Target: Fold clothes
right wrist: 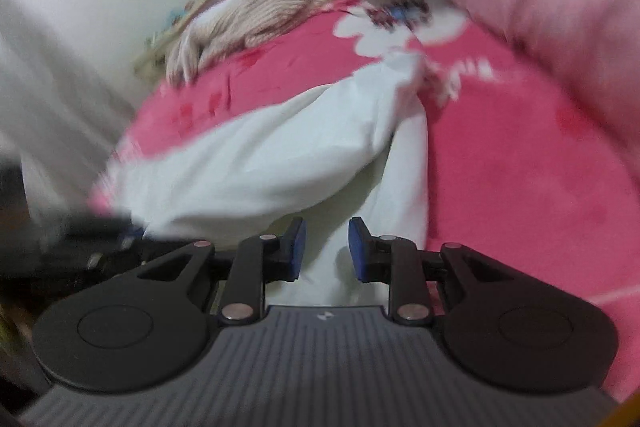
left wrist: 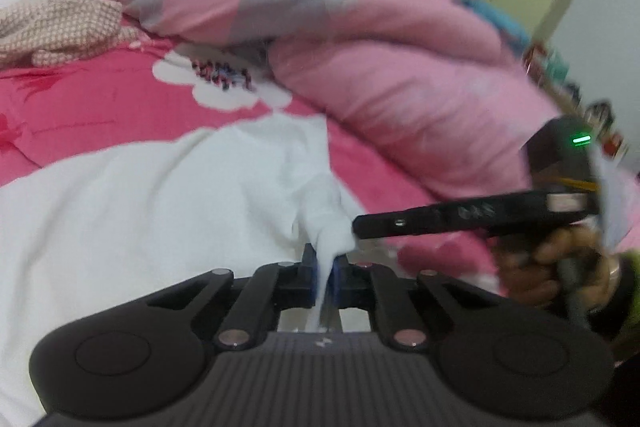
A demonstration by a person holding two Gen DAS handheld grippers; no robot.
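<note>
Left wrist view, left tool (left wrist: 325, 269) clamped on a bunched fold of white garment (left wrist: 140, 211) at lower centre, garment spread over pink bedspread (left wrist: 100, 107), pink quilt (left wrist: 360, 39) upper right, right wrist view blurred, right tool (right wrist: 327, 251) pads apart above white cloth.

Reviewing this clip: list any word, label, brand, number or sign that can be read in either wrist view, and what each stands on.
No text can be read.
Small pale logo mark on the left tool's grey body: a symbol, no letters.
Same mark on the right tool's body: no letters.
Dark print inside the white flower on the pink bedsheet: blurred, unreadable.
White marks on the sheet in the right wrist view: blurred, unreadable.
White garment: no print visible.
</note>
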